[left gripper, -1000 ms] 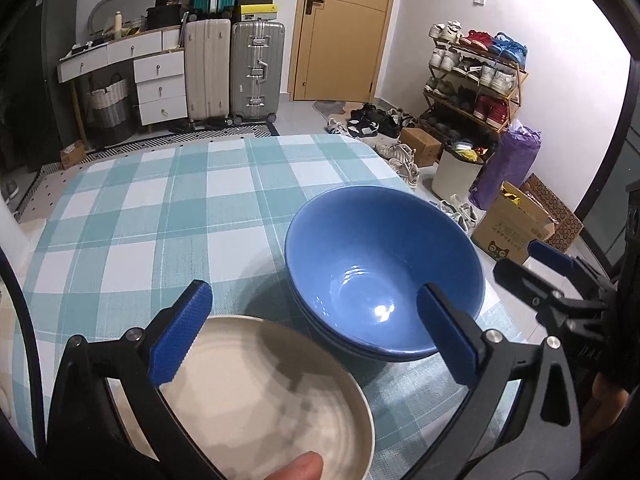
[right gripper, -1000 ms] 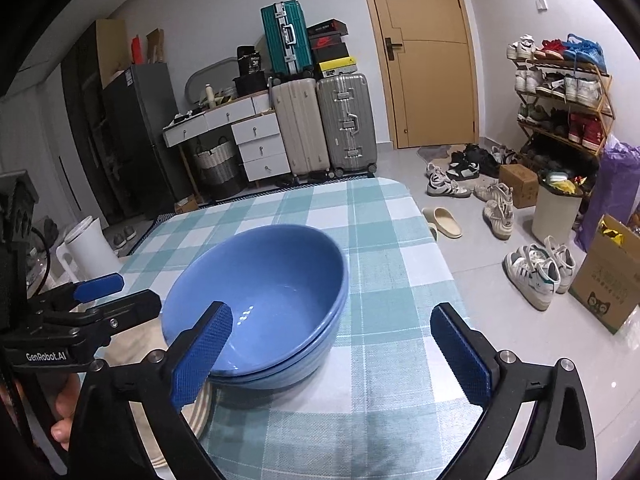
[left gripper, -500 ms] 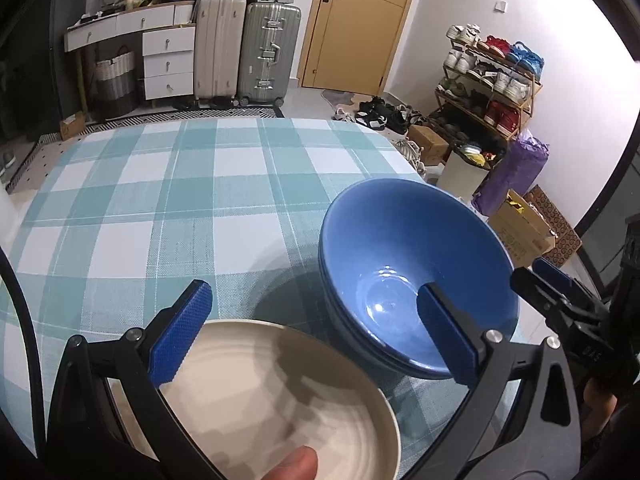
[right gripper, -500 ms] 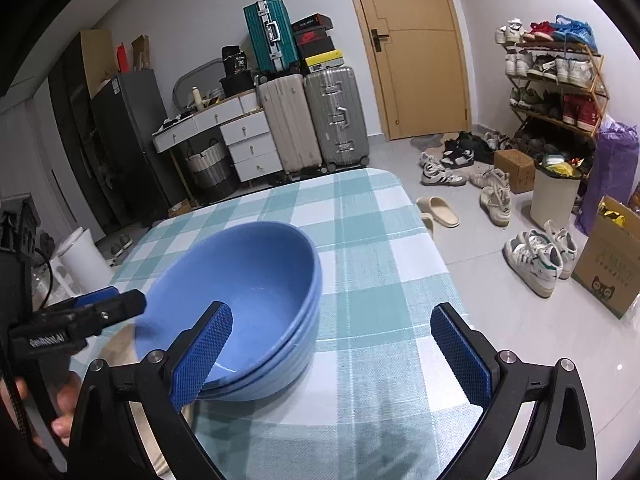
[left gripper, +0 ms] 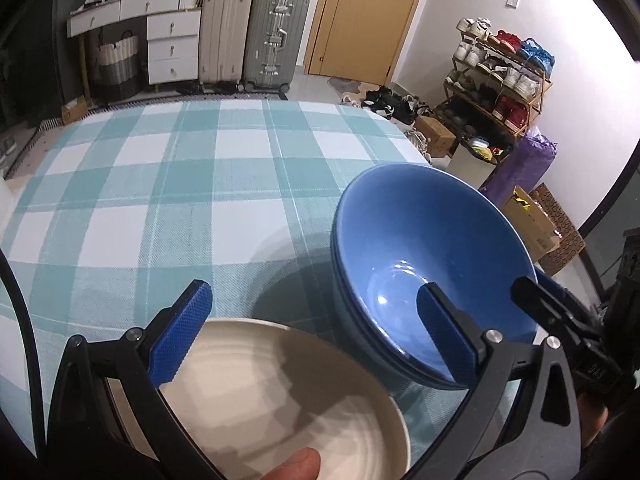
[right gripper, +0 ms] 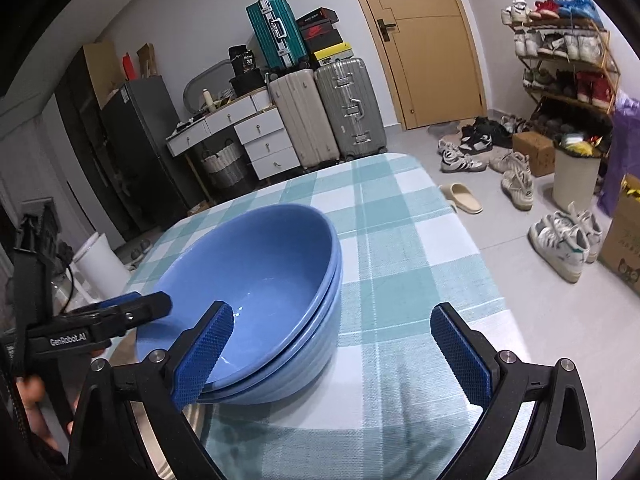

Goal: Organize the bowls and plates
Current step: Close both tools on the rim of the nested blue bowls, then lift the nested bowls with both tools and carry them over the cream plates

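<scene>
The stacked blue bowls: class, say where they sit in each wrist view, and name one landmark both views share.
Left wrist view: the stacked blue bowls are right of centre, behind the left gripper's right finger, beside the cream plate.
Right wrist view: the bowls are left of centre, behind the right gripper's left finger.
Shared landmark: the silver suitcase beside the wooden door.
</scene>
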The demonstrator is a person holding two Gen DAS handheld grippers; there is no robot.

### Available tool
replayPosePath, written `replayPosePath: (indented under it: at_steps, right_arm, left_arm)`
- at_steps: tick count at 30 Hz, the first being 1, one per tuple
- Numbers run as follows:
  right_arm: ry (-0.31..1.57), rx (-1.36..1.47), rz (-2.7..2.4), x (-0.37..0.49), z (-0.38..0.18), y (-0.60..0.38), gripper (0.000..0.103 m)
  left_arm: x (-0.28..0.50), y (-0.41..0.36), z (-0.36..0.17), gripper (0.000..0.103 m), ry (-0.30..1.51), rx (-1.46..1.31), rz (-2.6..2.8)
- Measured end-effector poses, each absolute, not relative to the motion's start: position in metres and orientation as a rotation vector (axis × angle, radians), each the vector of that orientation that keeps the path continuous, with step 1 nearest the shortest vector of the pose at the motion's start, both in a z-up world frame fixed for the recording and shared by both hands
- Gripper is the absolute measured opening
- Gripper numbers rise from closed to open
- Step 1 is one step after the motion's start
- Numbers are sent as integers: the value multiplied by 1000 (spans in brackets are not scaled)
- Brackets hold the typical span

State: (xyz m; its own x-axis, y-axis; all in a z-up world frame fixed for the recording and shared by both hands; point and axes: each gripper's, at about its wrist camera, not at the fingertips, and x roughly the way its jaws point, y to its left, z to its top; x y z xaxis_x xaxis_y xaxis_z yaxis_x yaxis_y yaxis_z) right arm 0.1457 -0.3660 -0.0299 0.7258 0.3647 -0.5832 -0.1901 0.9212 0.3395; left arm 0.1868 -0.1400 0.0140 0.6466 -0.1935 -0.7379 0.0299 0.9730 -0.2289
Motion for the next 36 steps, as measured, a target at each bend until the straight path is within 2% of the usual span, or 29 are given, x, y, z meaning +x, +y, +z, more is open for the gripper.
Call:
replayPosePath:
  at_steps: [3, 6, 10, 11, 16, 19, 22, 27, 36]
  right_arm:
    - [699, 267, 329, 146, -32, -363, 93]
    - [714, 293, 356, 148, -34, -362, 86]
    - [735, 316, 388, 150, -38, -359, 75]
    - [732, 317, 386, 150, -38, -358, 75]
    - [732, 325, 408, 150, -39, -354, 66]
    - [722, 323, 405, 149, -38, -354, 59]
    - [715, 318, 408, 148, -36, -353, 53]
    - [710, 310, 398, 146, -35, -353, 50]
    - [706, 299, 394, 143, -31, -356, 50]
  left_arm:
    - [191, -142, 11, 102, 872, -217, -141]
    - [194, -146, 9, 97, 877, -219, -144]
    - [196, -148, 6, 80, 892, -249, -174]
    - [197, -150, 5, 77, 900, -250, -176]
    - [197, -157, 3, 49, 924, -235, -198]
    - [194, -159, 4, 39, 918, -239, -222]
    - [193, -164, 6, 34, 914, -227, -229]
    - [191, -167, 8, 34, 912, -210, -221]
    - [188, -172, 11, 34, 910, -174, -200]
